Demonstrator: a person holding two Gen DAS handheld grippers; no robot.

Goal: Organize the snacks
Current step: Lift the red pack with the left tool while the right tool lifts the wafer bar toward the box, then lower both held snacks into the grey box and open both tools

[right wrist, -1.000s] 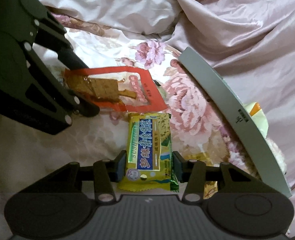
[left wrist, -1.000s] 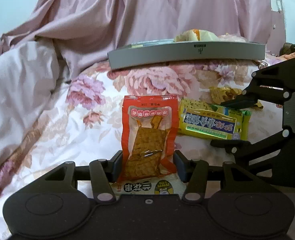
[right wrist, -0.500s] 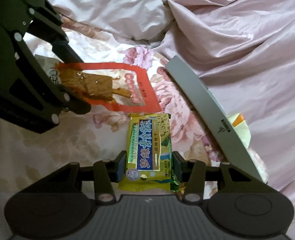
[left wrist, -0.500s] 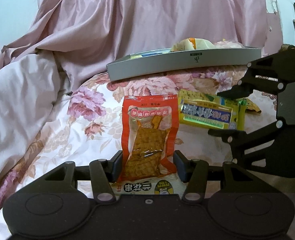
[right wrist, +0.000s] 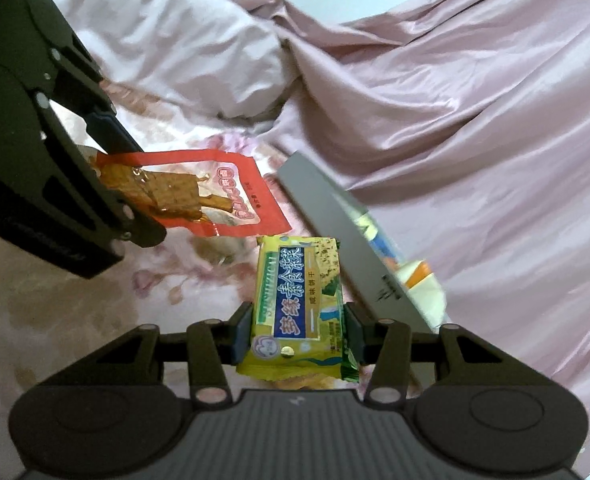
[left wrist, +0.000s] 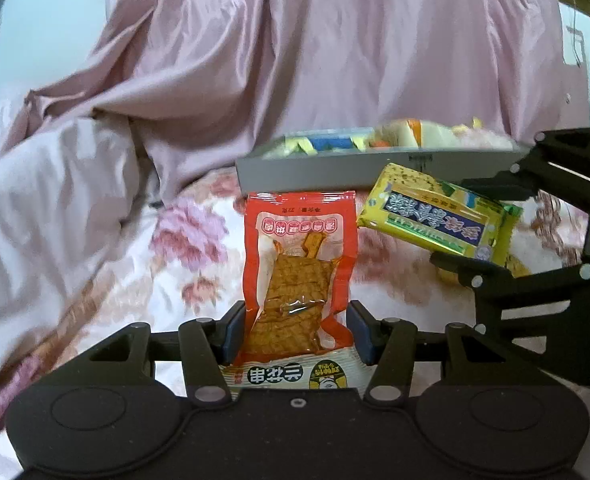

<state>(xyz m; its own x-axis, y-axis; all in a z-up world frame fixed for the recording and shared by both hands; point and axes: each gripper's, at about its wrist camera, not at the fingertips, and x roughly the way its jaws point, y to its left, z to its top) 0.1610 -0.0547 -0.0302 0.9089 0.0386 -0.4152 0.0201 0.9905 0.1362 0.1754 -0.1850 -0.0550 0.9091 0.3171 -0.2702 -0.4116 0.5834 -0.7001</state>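
Note:
My left gripper is shut on a red snack pouch with brown tofu pieces, held above the bed; it also shows in the right wrist view. My right gripper is shut on a yellow cracker packet, which shows in the left wrist view just in front of the grey tray. The tray holds several snacks. A white snack packet lies under the left gripper.
The flowered bedsheet lies below both grippers. A pink crumpled quilt rises behind the tray. Another yellow wrapper lies on the sheet behind the right gripper.
Both grippers have lifted their packets off the sheet and moved toward the grey tray. The yellow packet now hangs close to the tray's front wall.

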